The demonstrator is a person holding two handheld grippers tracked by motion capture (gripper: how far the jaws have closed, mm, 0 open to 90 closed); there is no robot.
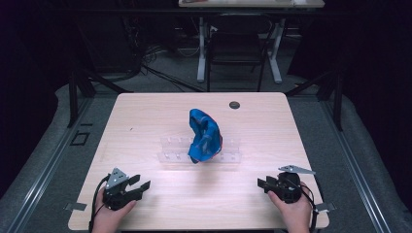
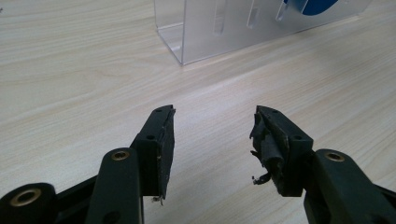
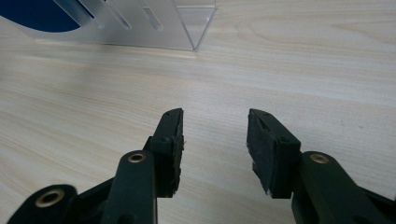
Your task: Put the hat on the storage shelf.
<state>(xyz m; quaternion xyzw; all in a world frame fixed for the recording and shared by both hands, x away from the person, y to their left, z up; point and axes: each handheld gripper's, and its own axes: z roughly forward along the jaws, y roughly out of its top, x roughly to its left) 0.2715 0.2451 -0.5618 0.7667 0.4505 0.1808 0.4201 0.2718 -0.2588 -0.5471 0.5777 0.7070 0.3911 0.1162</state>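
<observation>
nearest the person, at the front edge of the pale wood tabletop (image 1: 145, 116), the left gripper (image 1: 139, 185) sits in the left hand (image 1: 109, 216) toward the near left corner, its jaws spread apart with bare tabletop between them. the pad on one of its jaws looks torn and ragged in the left gripper view. toward the near right corner, the right gripper (image 1: 261, 183) sits in the right hand (image 1: 294, 211), its jaws also spread and holding nothing, aimed inward across the tabletop. a cable (image 1: 95, 196) trails from the left gripper back toward the person.

farther in, around the middle of the tabletop and well apart from both grippers, a clear plastic rack (image 1: 233, 150) lies crosswise. a crumpled blue cloth (image 1: 204, 136) with a little red at its edge stands in the rack, rising above it. the rack's clear end wall shows in the left gripper view (image 2: 205, 32) and the right gripper view (image 3: 196, 23).

beyond that, near the far edge, a small dark round spot (image 1: 234, 105) sits in the tabletop. past the tabletop stand a dark chair (image 1: 235, 48) and the white legs of another table (image 1: 201, 48).
</observation>
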